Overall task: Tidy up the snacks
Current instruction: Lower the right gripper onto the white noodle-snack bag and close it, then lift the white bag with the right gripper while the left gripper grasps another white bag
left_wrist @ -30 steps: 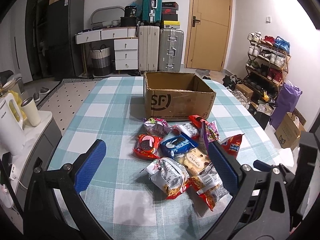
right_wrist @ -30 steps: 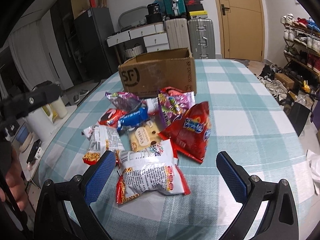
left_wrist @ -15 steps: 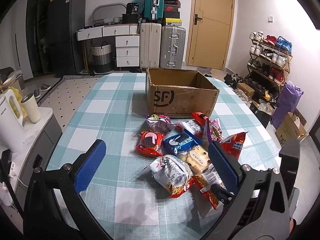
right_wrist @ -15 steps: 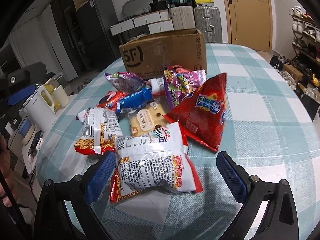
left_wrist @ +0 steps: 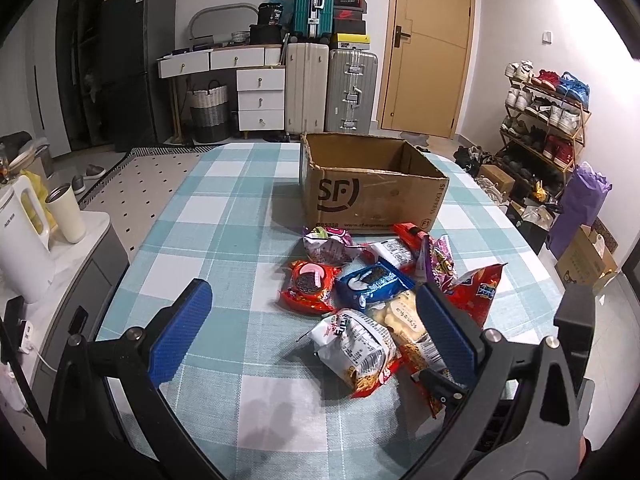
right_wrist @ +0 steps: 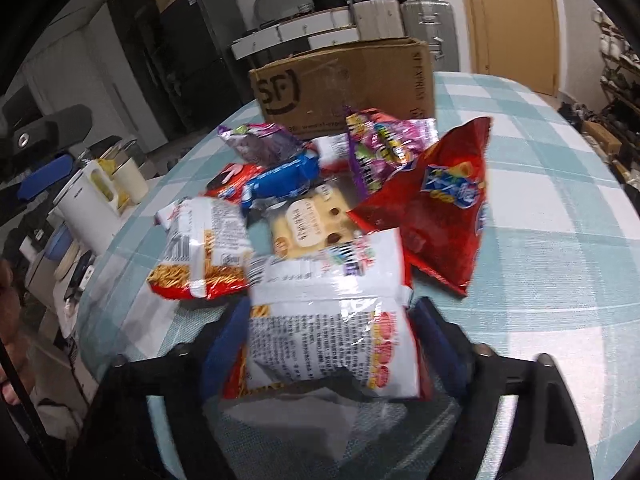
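- Right gripper (right_wrist: 328, 344) has just been closing, fingers now pinching the nearest noodle packet (right_wrist: 332, 320) on the tabletop (right_wrist: 540, 240).
- Left gripper (left_wrist: 316, 332) hovers, fingers spread, empty.
- Next, I'd say: lift, carry to the cardboard box (right_wrist: 348, 80).

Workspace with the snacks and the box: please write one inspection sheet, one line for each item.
Surface: table with a teal and white checked cloth.
Job's things: open cardboard box, nothing seen inside; a heap of snack packets in front of it, among them a blue packet and a red chip bag.
Clutter: nothing seen.
Grippers: right gripper has just been closing, pads against a white noodle packet; left gripper open, holding nothing.
Cables: a white cable by the side cabinet.
Surroundings: kettle, suitcases, shoe rack, door.
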A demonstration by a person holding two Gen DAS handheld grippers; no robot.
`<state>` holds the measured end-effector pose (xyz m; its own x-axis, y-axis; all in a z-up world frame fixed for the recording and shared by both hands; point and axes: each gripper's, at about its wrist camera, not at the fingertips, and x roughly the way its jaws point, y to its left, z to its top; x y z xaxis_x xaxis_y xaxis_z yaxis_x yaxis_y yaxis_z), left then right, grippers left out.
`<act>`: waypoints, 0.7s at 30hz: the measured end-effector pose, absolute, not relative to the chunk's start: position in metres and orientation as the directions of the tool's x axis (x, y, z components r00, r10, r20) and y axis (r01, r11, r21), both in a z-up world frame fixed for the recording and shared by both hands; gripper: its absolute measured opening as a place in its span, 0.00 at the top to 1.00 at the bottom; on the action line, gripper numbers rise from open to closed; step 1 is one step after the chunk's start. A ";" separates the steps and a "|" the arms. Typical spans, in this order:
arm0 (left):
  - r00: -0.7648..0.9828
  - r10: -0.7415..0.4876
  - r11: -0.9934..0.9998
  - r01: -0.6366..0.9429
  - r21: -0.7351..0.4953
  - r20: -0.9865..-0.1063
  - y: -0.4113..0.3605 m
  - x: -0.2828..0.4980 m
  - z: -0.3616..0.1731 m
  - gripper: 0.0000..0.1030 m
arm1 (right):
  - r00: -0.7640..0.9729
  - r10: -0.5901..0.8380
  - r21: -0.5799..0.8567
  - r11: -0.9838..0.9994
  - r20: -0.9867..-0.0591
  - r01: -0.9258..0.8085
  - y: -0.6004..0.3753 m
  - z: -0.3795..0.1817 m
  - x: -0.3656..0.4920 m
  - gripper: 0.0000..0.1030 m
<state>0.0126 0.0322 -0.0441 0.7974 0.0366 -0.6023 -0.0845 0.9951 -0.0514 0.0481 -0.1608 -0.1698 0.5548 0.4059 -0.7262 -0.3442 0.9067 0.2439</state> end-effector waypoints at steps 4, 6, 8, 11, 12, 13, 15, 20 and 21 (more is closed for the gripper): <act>0.794 0.047 0.994 -0.097 -0.050 -0.606 0.037 0.014 -0.045 0.01 | 0.538 0.447 0.288 0.889 -0.715 -0.356 -0.165 -0.170 0.050 0.40; 0.793 0.052 0.993 -0.104 -0.051 -0.607 0.040 0.014 -0.045 0.01 | 0.536 0.462 0.302 0.882 -0.707 -0.361 -0.167 -0.170 0.050 0.42; 0.791 0.058 0.993 -0.111 -0.050 -0.609 0.042 0.015 -0.046 0.01 | 0.537 0.470 0.309 0.878 -0.701 -0.365 -0.168 -0.169 0.049 0.44; 0.789 0.062 0.992 -0.119 -0.052 -0.611 0.046 0.016 -0.046 0.01 | 0.533 0.478 0.321 0.875 -0.698 -0.363 -0.169 -0.168 0.049 0.44; 0.788 0.064 0.991 -0.121 -0.053 -0.613 0.047 0.016 -0.046 0.01 | 0.534 0.478 0.324 0.875 -0.697 -0.361 -0.170 -0.168 0.049 0.44; 0.787 0.065 0.991 -0.123 -0.053 -0.613 0.048 0.017 -0.046 0.01 | 0.535 0.477 0.322 0.875 -0.697 -0.361 -0.170 -0.168 0.048 0.44; 0.786 0.071 0.990 -0.130 -0.053 -0.614 0.050 0.018 -0.046 0.01 | 0.539 0.473 0.321 0.878 -0.697 -0.356 -0.171 -0.168 0.048 0.44; 0.779 0.077 0.986 -0.150 -0.065 -0.623 0.061 0.019 -0.048 0.01 | 0.537 0.479 0.331 0.875 -0.695 -0.352 -0.175 -0.168 0.047 0.44; 0.775 0.076 0.986 -0.154 -0.070 -0.628 0.063 0.019 -0.049 0.01 | 0.538 0.478 0.329 0.875 -0.694 -0.354 -0.175 -0.167 0.046 0.44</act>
<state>0.0193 0.0634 -0.0495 0.7748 0.0758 -0.6276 -0.1535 0.9856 -0.0705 0.0462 -0.1746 -0.1673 0.5382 0.4783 -0.6939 -0.3540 0.8755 0.3290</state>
